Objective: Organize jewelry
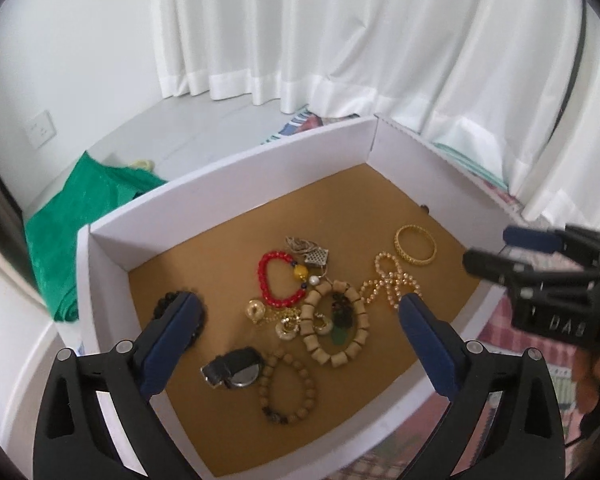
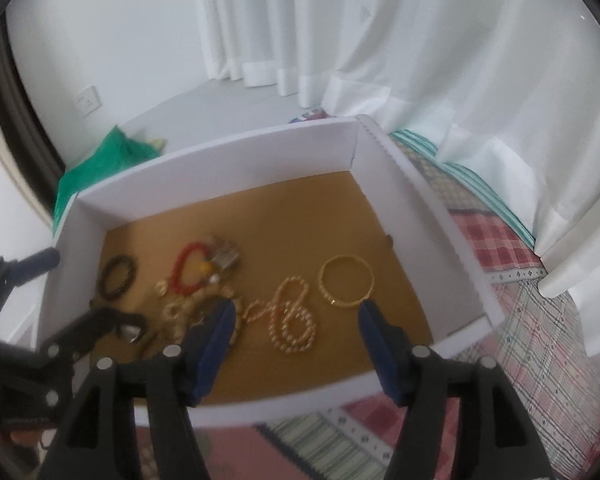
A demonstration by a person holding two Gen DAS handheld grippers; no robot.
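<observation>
A white box (image 1: 228, 184) with a brown floor holds the jewelry. In it lie a red bead bracelet (image 1: 276, 280), a gold bangle (image 1: 415, 245), a pearl necklace (image 1: 388, 286), a wooden tube-bead bracelet (image 1: 336, 328), a round-bead bracelet (image 1: 288, 388) and a watch (image 1: 232, 368). A black bead bracelet (image 1: 166, 300) is partly hidden behind one finger. My left gripper (image 1: 300, 304) hovers open over the pile with nothing between its jaws. My right gripper (image 2: 297, 308) is open above the pearl necklace (image 2: 288, 316), near the gold bangle (image 2: 346, 282), also holding nothing.
The box (image 2: 220, 160) sits on a patterned pink and checked blanket (image 2: 540, 320). A green cloth (image 1: 80, 208) lies left of the box. White curtains (image 1: 340, 40) hang behind and to the right. In the left wrist view the right gripper (image 1: 492, 246) reaches over the box's right wall.
</observation>
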